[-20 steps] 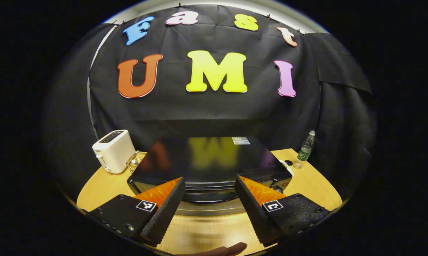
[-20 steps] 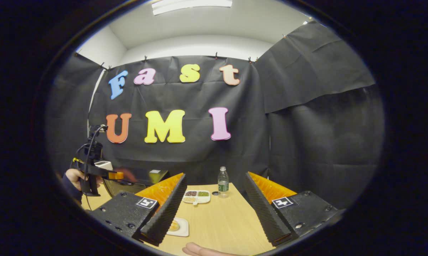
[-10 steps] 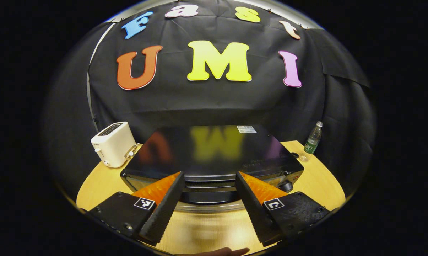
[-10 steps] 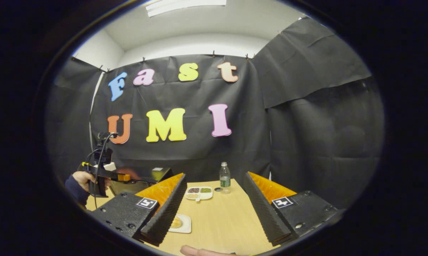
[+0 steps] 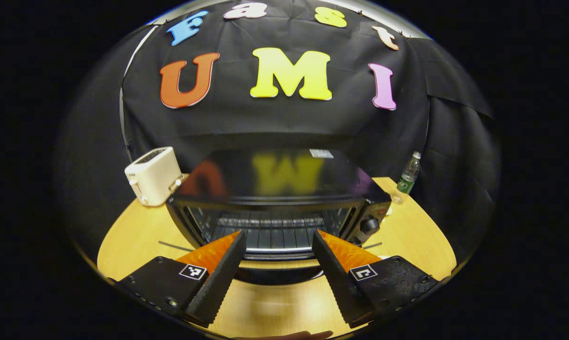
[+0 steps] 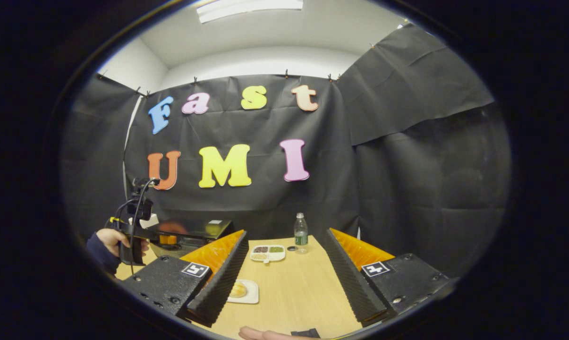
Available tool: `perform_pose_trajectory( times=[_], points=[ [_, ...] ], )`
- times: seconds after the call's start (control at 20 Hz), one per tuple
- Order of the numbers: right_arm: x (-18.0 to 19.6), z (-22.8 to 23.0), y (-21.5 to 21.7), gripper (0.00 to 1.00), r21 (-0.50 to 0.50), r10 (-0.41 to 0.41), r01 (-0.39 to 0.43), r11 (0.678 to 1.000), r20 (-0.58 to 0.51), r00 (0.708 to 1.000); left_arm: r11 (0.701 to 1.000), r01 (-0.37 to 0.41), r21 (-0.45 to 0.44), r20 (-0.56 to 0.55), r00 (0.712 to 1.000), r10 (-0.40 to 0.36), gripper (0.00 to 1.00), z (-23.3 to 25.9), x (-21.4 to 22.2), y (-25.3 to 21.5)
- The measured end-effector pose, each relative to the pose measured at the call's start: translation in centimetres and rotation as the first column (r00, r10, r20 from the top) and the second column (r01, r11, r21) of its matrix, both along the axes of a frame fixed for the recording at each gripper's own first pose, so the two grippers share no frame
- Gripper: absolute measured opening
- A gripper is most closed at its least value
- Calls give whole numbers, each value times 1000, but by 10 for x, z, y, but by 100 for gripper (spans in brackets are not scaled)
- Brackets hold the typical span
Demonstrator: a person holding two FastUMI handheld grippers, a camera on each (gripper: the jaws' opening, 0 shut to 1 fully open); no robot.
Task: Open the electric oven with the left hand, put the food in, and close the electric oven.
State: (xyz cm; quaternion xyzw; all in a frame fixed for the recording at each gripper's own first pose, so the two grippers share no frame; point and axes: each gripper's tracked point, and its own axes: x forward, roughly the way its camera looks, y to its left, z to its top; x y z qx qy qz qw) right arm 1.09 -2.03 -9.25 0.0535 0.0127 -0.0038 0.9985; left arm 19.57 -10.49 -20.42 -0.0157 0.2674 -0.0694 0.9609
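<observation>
The table carries the electric oven, a wide black box standing in the middle of the left gripper view, with a white toaster at its far left and a bottle at its far right. The oven door looks swung down toward the near side, so the wire rack inside shows through the mouth. The left tongs sit at the door's near edge with their jaws apart; whether they press on the handle cannot be told.

In the right gripper view the right tongs hang open over the table, holding nothing. The food, a small pale roll on a white plate, lies just beside their left finger; a divided tray lies farther off.

The opening step seems nearly done. To finish well, the left tongs should probably ease the door fully down and level, then draw aside so the mouth stays free. The right tongs should probably close on the plate's rim, keeping it flat.
</observation>
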Motion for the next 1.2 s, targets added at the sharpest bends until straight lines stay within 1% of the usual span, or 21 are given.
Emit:
perform_pose_trajectory(
  times=[0.1, 0.15, 0.2, 0.3, 0.55, 0.75, 0.85, 0.95, 1.0, 1.05, 1.1, 1.2],
  points=[
    [-9, 1, 0, 100, -8, 1, -1, 1000, 2, 1000, 1000, -3, -29, -41, 999, 2, 94, -16, -18, -2],
    [-12, 2, 0, 100, -12, -1, 1, 1000, 4, 1000, 1000, -2, -30, -41, 999, 1, 84, -20, -25, -2],
    [-16, 2, -1, 100, -13, -5, 5, 1000, 5, 1000, 1000, -3, -29, -38, 999, 2, 94, -23, -31, -2],
    [-23, 3, 0, 100, -9, -3, 3, 1000, 7, 1000, 1000, -2, -26, -42, 999, 0, 93, -30, -41, -2],
    [-34, -1, 1, 100, 0, 5, -5, 1000, -1, 1000, 1000, 11, 0, -95, 995, -11, 93, -55, -61, -3],
    [-37, -9, -3, 100, 16, 4, -4, 1000, -26, 1000, 1000, 15, -16, -132, 991, -17, 93, -74, -73, 0],
    [-37, -11, -7, 100, 16, -5, 5, 1000, -30, 1000, 1000, 16, -23, -160, 987, -19, 93, -86, -78, 0],
    [-37, -14, -9, 100, 20, -9, 10, 1000, -37, 999, 999, 28, -26, -214, 976, -33, 93, -102, -91, 0],
    [-36, -16, -8, 100, 24, -7, 8, 1000, -41, 999, 999, 38, -25, -227, 973, -43, 100, -108, -95, 1],
    [-36, -18, -7, 100, 29, -2, 4, 1000, -47, 999, 999, 42, -15, -219, 975, -44, 93, -110, -95, 3],
    [-35, -20, -5, 100, 32, 2, 0, 999, -53, 999, 999, 49, -8, -209, 977, -50, 91, -110, -95, 4],
    [-33, -25, -5, 100, 32, 4, -2, 999, -67, 998, 999, 52, 4, -192, 980, -51, 91, -112, -96, 5]
  ],
)
